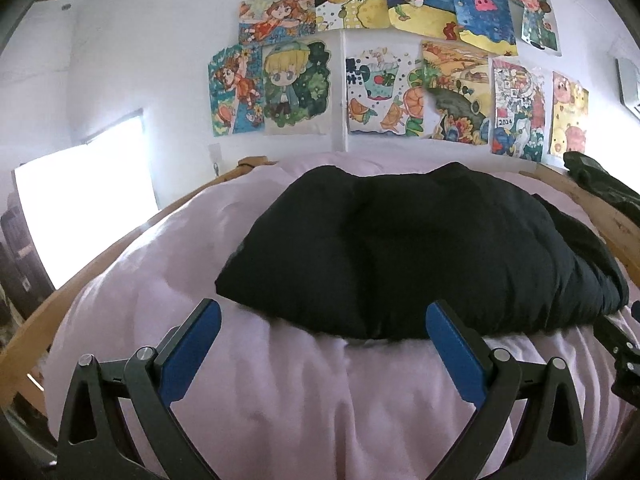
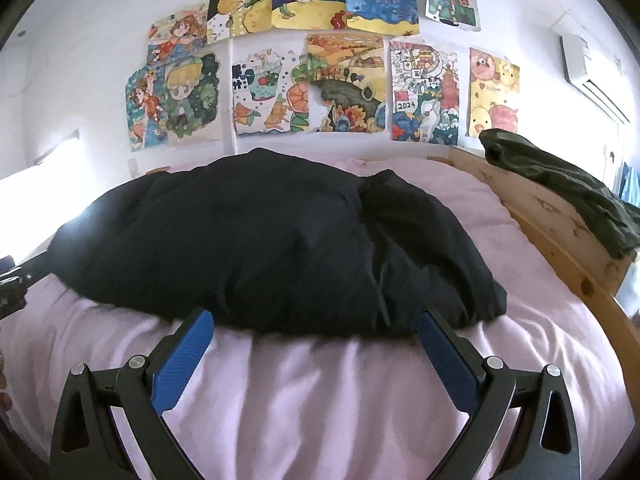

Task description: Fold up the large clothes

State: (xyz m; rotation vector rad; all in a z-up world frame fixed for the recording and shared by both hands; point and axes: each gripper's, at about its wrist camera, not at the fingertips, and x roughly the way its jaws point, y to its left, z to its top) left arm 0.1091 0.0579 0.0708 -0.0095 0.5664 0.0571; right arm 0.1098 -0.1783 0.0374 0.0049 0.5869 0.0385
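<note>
A large black padded garment lies folded in a thick bundle on the pink bedsheet; it also shows in the right wrist view. My left gripper is open and empty, its blue pads just short of the garment's near edge. My right gripper is open and empty too, its fingertips at the garment's near hem. A part of the right gripper shows at the right edge of the left wrist view.
A wooden bed frame rims the bed, with a dark green garment draped over its right rail. Children's drawings cover the white wall behind. A bright window is at the left.
</note>
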